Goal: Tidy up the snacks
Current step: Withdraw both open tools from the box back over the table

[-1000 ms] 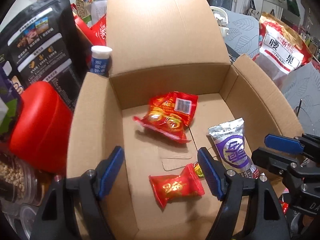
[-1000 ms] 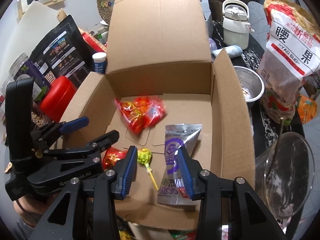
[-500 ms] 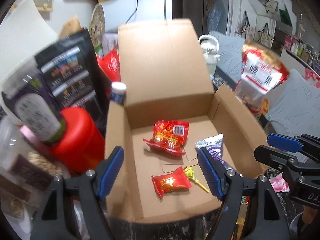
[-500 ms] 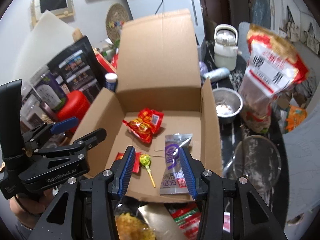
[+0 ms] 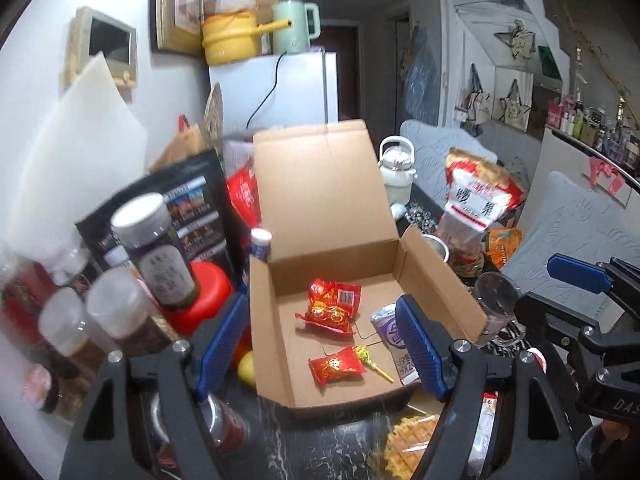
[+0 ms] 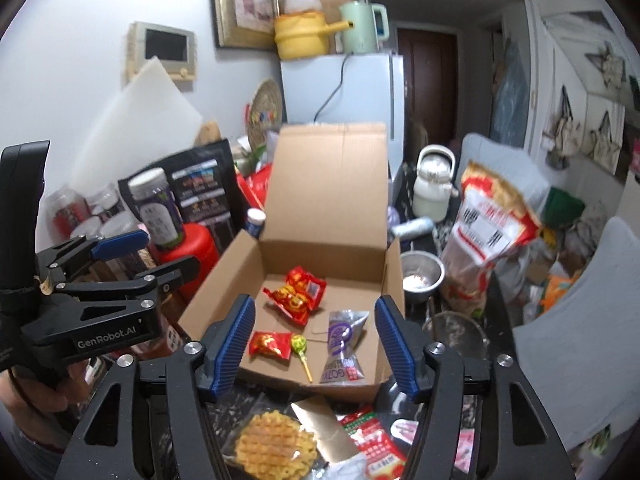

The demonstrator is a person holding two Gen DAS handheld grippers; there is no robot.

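Note:
An open cardboard box (image 5: 440, 280) (image 6: 224, 280) stands on the dark table. In it lie a red snack bag (image 5: 334, 306) (image 6: 298, 294), a small red packet (image 5: 336, 366) (image 6: 270, 344), a green lollipop (image 5: 364, 354) (image 6: 299, 346) and a silver-purple pouch (image 5: 386, 320) (image 6: 344, 340). My left gripper (image 5: 324, 348) is open and empty, held back above the box's front. My right gripper (image 6: 314, 346) is open and empty too, above the box's front edge. A wrapped waffle (image 6: 272, 444) (image 5: 408, 444) and a red-green packet (image 6: 372, 440) lie on the table in front of the box.
Left of the box stand a red container (image 6: 188, 246), jars (image 5: 160, 248) and a black bag (image 6: 200, 184). To the right are a steel bowl (image 6: 420, 276), a big cashew bag (image 6: 492, 236), a glass mug (image 5: 496, 308) and a white kettle (image 6: 434, 184).
Both grippers have pulled back and up from the box, so it looks smaller and farther. The right gripper's jaws have opened wider. The snacks in the box have not moved.

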